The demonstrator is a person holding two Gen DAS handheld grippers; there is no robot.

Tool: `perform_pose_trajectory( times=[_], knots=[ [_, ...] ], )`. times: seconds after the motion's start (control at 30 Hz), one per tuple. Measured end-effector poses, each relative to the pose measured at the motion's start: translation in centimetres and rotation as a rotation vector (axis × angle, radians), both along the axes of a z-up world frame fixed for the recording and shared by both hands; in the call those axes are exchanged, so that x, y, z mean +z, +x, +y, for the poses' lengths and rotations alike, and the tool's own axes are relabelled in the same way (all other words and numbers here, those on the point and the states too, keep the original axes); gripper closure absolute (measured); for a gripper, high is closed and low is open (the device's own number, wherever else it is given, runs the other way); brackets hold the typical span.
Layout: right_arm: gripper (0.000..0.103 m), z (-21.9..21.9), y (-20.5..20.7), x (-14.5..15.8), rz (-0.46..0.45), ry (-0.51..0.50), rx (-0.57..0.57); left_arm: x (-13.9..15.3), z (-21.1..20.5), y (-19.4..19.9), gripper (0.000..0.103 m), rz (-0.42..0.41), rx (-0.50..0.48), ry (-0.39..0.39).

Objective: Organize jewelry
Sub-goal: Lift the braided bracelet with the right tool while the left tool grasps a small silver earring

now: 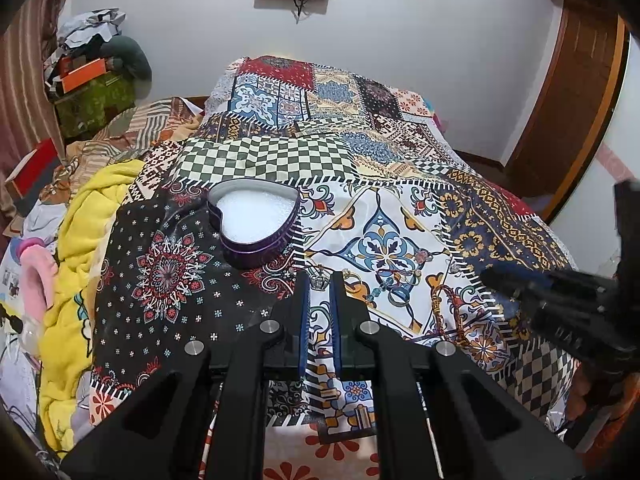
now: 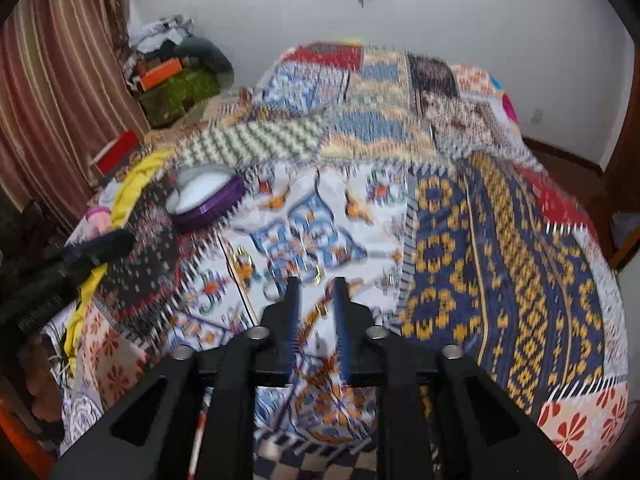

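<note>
Patchwork bedspread (image 1: 400, 152) covers the bed and serves as the work surface. At the left sits the heart-shaped tin (image 1: 256, 224), lid off and white padding up, probably ready to receive pieces. Beside it to the right, the jewelry (image 1: 384, 284) lies scattered on the cloth. The left gripper (image 1: 320, 280) hovers over it, jaws a little apart, holding nothing. The right gripper (image 2: 317, 285) also stands slightly apart and empty, above a braided bracelet (image 2: 320, 312), likely its target.
</note>
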State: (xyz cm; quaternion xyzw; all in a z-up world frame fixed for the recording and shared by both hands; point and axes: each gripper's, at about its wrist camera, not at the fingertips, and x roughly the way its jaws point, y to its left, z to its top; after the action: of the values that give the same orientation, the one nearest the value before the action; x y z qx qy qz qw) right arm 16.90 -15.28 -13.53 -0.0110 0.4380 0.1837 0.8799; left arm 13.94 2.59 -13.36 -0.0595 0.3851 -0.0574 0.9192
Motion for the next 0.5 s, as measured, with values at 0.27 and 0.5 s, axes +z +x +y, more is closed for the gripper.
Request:
perform_pose_trajectory(
  times=[0.27, 0.5],
  knots=[
    [0.051, -0.9, 0.1, -3.3, 0.124, -0.016, -0.015, -2.0, 0.2, -0.1, 0.095, 0.049, 0.004, -0.014],
    [0.051, 0.7, 1.2, -5.0, 0.152, -0.034, -0.003, -2.9, 0.9, 0.0, 0.095, 0.066, 0.018, -0.02]
  ],
)
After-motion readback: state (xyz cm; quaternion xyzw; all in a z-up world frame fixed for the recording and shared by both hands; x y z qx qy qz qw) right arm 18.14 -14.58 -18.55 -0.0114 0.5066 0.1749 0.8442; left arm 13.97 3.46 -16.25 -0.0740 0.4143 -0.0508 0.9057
